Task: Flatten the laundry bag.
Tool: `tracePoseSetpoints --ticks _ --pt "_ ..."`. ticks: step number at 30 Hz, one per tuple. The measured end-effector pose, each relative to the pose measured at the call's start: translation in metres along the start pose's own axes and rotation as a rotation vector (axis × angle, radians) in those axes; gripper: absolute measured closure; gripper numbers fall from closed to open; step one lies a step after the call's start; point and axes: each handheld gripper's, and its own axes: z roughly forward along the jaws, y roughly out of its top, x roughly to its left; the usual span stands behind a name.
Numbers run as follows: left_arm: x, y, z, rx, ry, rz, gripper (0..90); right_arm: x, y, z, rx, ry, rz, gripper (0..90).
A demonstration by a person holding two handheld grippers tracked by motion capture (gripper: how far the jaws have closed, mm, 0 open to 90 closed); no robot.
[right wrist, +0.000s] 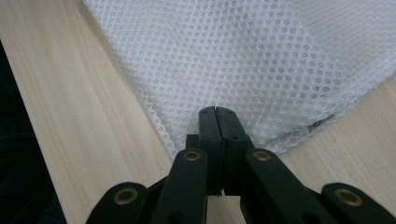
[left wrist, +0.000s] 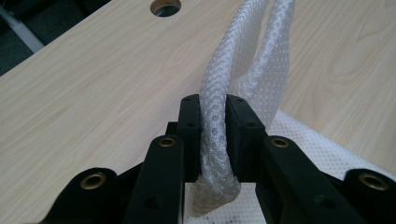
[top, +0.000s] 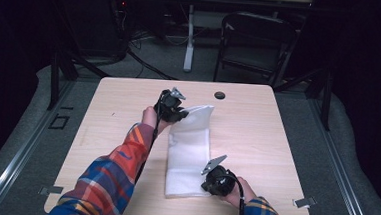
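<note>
A white mesh cloth (top: 188,157) lies lengthwise down the middle of the light wooden table (top: 262,137). Its far end is lifted and folded over, and my left gripper (top: 174,111) is shut on it. In the left gripper view a bunched fold of the cloth (left wrist: 219,88) stands pinched between the two jaws of the left gripper (left wrist: 214,105). My right gripper (top: 213,181) sits at the cloth's near right corner. In the right gripper view the right gripper (right wrist: 217,112) has its jaws pressed together on the edge of the flat cloth (right wrist: 243,56).
A round cable hole (top: 220,95) is set near the table's far edge, also seen as the hole (left wrist: 166,5) beyond the left jaws. A dark folding chair (top: 255,41) and a white desk leg (top: 189,42) stand on the floor behind the table.
</note>
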Motion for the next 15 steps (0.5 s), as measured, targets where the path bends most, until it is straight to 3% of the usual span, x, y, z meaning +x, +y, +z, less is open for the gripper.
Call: tracePoseSetpoints --ticks 9,15 --pt "0.008 0.008 0.006 0.013 0.024 0.008 75.2 0.001 0.000 0.000 -0.004 -0.004 0.006 89.7" --pt "0.016 0.011 0.008 0.012 0.030 -0.018 73.9 0.001 0.000 0.000 -0.002 -0.004 0.002 89.3"
